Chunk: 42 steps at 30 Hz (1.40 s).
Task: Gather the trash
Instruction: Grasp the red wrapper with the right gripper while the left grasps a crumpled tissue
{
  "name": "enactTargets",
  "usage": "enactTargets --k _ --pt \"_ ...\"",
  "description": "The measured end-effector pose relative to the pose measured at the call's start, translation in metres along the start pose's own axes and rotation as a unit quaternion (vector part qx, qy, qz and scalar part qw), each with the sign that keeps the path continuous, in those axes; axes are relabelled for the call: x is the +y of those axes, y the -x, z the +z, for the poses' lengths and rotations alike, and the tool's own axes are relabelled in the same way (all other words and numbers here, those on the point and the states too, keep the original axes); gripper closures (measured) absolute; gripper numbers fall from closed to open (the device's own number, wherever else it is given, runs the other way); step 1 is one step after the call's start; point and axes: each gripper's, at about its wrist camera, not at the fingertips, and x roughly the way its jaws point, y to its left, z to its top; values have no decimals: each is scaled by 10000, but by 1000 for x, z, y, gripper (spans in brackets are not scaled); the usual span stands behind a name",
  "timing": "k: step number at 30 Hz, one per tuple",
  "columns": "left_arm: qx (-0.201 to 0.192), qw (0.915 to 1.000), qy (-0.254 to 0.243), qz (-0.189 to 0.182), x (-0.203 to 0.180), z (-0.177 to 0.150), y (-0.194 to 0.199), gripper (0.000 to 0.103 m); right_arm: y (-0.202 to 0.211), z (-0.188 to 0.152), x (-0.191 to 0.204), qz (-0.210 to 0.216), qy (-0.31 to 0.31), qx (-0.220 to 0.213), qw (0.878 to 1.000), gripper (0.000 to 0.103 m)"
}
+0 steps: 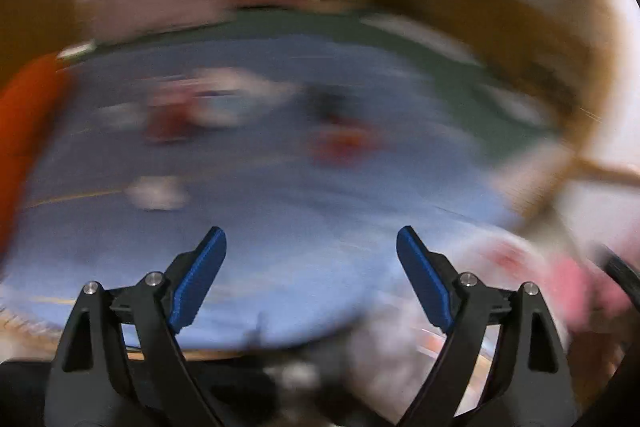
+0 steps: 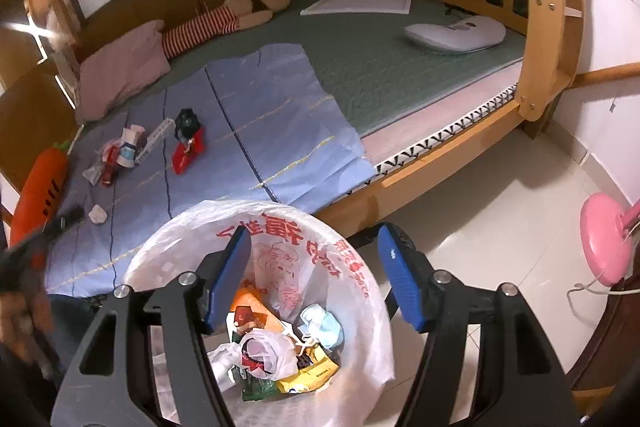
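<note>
Bin (image 2: pixel 352 267) first, right under the right gripper (image 2: pixel 314 277), lined with a white printed bag and already part full: a blue mask, a yellow packet, a knotted plastic bag. That gripper hangs over the mouth with jaws parted and nothing between them, placed, I'd say, to let a piece fall straight in. Left gripper (image 1: pixel 311 279) is wide apart too, empty, aimed down at the blue sheet (image 2: pixel 256 131); its view is a smear, so it looks to be swinging out for the next piece. Beyond the bin's rim, on the sheet, a small white scrap (image 2: pixel 97 214) lies nearest, then a huddle of wrappers (image 2: pixel 120 153), and just beside them a red-and-black toy (image 2: pixel 188 143) that probably isn't trash and crowds the reach. An orange carrot cushion (image 2: pixel 40 187) edges the sheet on the left. Further back, a pink pillow (image 2: pixel 124 67), a striped plush (image 2: pixel 224 19), a white pillow (image 2: pixel 456 35). Off on the floor, a pink stand (image 2: pixel 604 243).
</note>
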Motion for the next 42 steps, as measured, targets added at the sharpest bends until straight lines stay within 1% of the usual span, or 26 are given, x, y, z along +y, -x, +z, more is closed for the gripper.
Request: enactTargets --k 1,3,4,6,7,8,10,12,13,14,15,16,17,19,21,24,26,28,31,33,35,37,39,40,41,42 --pt "130 9992 221 295 21 10 -18 18 -5 2 4 1 32 55 10000 38" --pt "290 9970 510 497 52 24 -48 18 -18 8 14 -19 113 197 9997 38" --pt "402 9948 701 626 74 33 -70 18 -22 10 18 -27 138 239 9996 38" --pt "545 9921 867 726 96 41 -93 18 -34 17 30 17 202 365 9991 38" --pt "658 9904 963 741 108 44 -110 18 -39 21 36 44 237 422 9988 38" --pt "715 9898 999 726 114 43 -117 18 -44 26 42 65 289 467 9985 38" --pt "916 9883 1092 547 122 39 -135 20 -54 37 59 81 458 503 9977 38" --pt "1241 9843 1182 427 123 36 -152 31 -63 49 79 146 671 518 9963 38" --pt "1443 9828 1078 405 120 33 -162 36 -68 54 89 197 770 529 9954 38" --pt "1491 9832 925 505 117 32 -166 38 -74 60 100 242 888 548 9942 38" --pt "1471 9845 729 624 114 31 -167 41 -81 66 113 305 1023 577 9926 38" --pt "1386 9857 590 753 111 32 -164 57 -87 70 123 353 1116 597 9913 38" --pt "1317 9863 572 810 111 33 -162 64 -95 76 136 400 1248 620 9894 38" --pt "1239 9866 764 741 117 33 -158 66 -111 87 160 459 1516 629 9854 38" --pt "1062 9877 905 701 122 32 -150 67 -134 99 184 443 1755 671 9812 38" --pt "561 9908 823 913 122 31 -127 67 -170 114 205 539 1737 903 9792 38" --pt "252 9917 726 1032 119 33 -113 67 -202 123 220 445 1749 1104 9774 38" --pt "64 9920 618 1095 115 33 -106 67 -232 128 230 275 1698 1249 9771 38" --pt "-28 9929 439 1102 108 32 -101 67 -263 134 237 46 1567 1326 9787 38" --pt "-59 9935 311 1089 102 32 -99 67 -278 134 241 -40 1617 1389 9770 38" --pt "-141 9940 143 1075 93 33 -94 67 -297 133 242 -187 1551 1556 9754 38" --pt "-205 9943 29 1048 89 34 -93 67 -313 128 246 -259 1553 1791 9711 38" --pt "-243 9938 -66 1084 84 32 -94 67 -321 120 252 -288 1713 1865 9670 38" --pt "-239 9939 -92 1076 83 32 -93 67 -322 118 256 -274 1807 1864 9653 43" --pt "-233 9940 -93 1069 83 32 -94 67 -322 114 261 -235 1939 1847 9632 64" --pt "-231 9939 -96 1074 83 32 -95 67 -322 111 264 -252 2057 1836 9609 66"
